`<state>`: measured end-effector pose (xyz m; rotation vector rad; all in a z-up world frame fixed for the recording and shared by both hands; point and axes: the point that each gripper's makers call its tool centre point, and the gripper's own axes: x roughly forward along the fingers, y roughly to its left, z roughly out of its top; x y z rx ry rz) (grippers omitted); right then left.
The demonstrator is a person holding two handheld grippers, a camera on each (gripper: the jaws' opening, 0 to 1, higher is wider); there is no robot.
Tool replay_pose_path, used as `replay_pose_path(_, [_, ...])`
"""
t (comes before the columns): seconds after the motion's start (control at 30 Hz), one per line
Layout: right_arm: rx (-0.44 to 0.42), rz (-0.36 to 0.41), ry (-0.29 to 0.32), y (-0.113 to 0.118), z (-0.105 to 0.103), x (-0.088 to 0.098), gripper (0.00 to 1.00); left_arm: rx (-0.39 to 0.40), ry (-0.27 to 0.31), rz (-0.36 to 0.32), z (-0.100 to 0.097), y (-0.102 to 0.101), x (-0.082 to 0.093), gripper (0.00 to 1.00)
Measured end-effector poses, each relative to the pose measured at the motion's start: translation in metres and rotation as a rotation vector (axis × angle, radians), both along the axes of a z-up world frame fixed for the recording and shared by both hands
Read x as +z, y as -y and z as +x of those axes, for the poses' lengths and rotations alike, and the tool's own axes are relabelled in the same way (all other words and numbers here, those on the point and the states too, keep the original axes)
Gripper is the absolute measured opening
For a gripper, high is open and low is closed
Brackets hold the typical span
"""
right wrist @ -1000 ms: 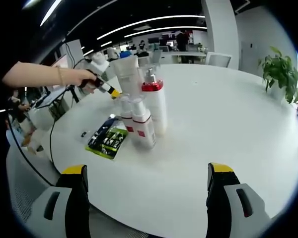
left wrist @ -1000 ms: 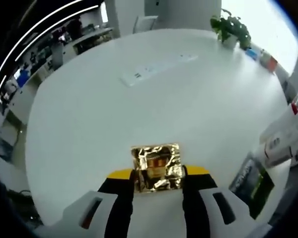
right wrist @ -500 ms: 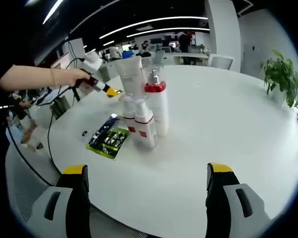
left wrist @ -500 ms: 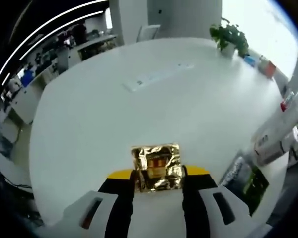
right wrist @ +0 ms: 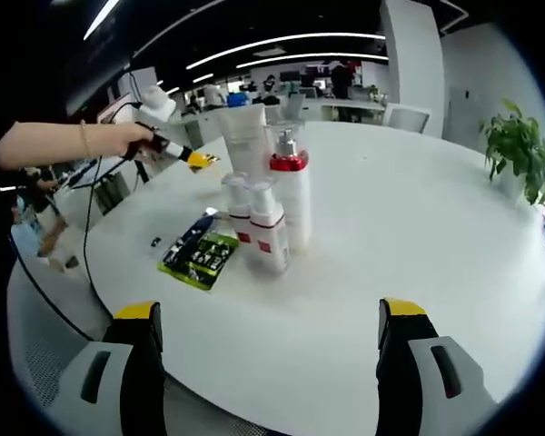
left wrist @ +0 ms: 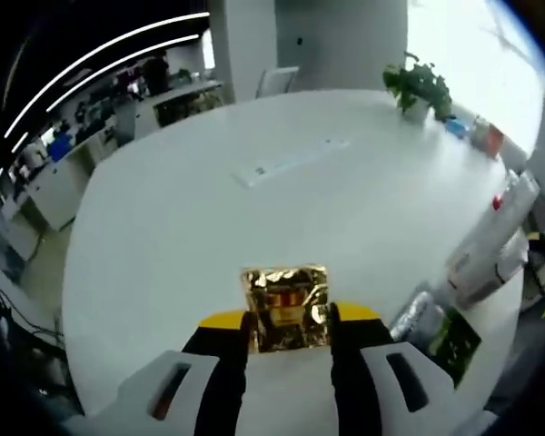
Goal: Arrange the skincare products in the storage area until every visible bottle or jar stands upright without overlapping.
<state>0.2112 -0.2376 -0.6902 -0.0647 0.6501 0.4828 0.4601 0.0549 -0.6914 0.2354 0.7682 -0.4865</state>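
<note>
- Over the white round table (left wrist: 209, 218) my left gripper (left wrist: 286, 331) hangs, jaws pinched in close on a crinkled gold foil sachet (left wrist: 287, 306), which sits square between the yellow tips at 6 o'clock of the left gripper view.
- Further out at 12 o'clock in that view, a flat white strip (left wrist: 291, 162) lies on the tabletop, well apart from my catch.
- Up at 1 o'clock, a potted plant (left wrist: 420, 84) stands at the table's far edge.
- Across at 3 o'clock, the white bottles (left wrist: 490, 245) lean into the view as a cluster, and a green-and-black packet (left wrist: 452, 332) lies flat just below them at 4 o'clock.
- Switching to the right gripper view: at 10 o'clock my hand (right wrist: 118, 141) holds the left gripper out over the far side of the table, gold glinting at its tip.
- Left of centre, the green-and-black packet (right wrist: 198, 253) lies flat on the table, near the bottles.
- Dead centre, the skincare cluster stands upright and tight together: a tall white tube (right wrist: 243, 145) at the back, a red-collared pump bottle (right wrist: 291, 195), and two smaller white bottles with red labels (right wrist: 265, 232) in front, touching.
- Down at 6 o'clock my right gripper (right wrist: 266, 354) hovers with its jaws spread wide apart and nothing between them.
- Off at 2 o'clock, the potted plant (right wrist: 516, 150) again.
</note>
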Motion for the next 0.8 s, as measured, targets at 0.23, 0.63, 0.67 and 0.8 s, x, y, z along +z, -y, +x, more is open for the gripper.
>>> replay_pose_path(0.23, [0.015,-0.010,0.007,-0.002,-0.001,0.001,0.98,0.012,0.026,-0.006,-0.013,-0.009,0.010,0.37])
replay_pose_path(0.63, [0.039,-0.021,0.024,-0.006,-0.003,0.003,0.98,0.048,0.056,-0.030,-0.034,-0.022,0.023,0.34])
replay_pose_path(0.67, [0.044,-0.021,0.027,-0.007,-0.003,0.004,0.98,0.052,0.058,-0.029,-0.036,-0.024,0.024,0.33])
replay_pose_path(0.8, [0.057,-0.023,0.032,-0.009,-0.004,0.004,0.98,0.063,0.065,-0.028,-0.048,-0.030,0.027,0.32])
